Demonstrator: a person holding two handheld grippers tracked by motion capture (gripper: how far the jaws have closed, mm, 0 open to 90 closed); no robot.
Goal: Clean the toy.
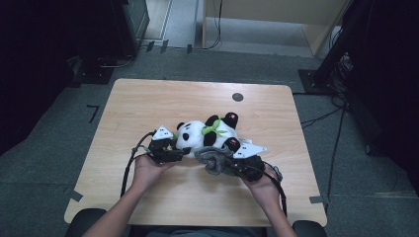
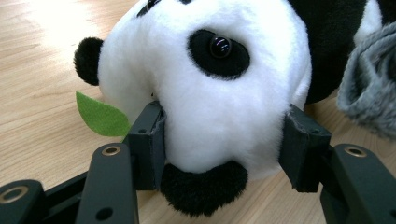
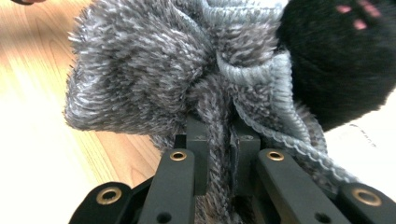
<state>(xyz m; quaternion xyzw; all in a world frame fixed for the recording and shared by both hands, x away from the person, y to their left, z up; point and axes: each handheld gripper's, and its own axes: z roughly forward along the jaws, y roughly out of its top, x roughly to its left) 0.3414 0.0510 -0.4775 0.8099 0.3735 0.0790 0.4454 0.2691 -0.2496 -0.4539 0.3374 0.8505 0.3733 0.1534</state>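
A black-and-white plush panda (image 1: 197, 134) lies on its side in the middle of the wooden table (image 1: 148, 98), with a green leaf (image 1: 213, 128) at its neck. My left gripper (image 1: 173, 153) is at its left end. In the left gripper view the pads press into both sides of the panda's white muzzle (image 2: 210, 93), beside a leaf (image 2: 100, 114). My right gripper (image 1: 230, 165) sits at the panda's front right, shut on a grey fuzzy knitted piece (image 1: 212, 159). In the right gripper view the jaws (image 3: 217, 144) pinch a fold of that grey knit (image 3: 140, 70), next to a black paw (image 3: 336, 60).
A small dark round hole (image 1: 237, 97) sits near the table's far edge. A dark stand (image 1: 331, 59) with cables is on the floor at the right. Bare wood lies beyond the panda and along the near edge.
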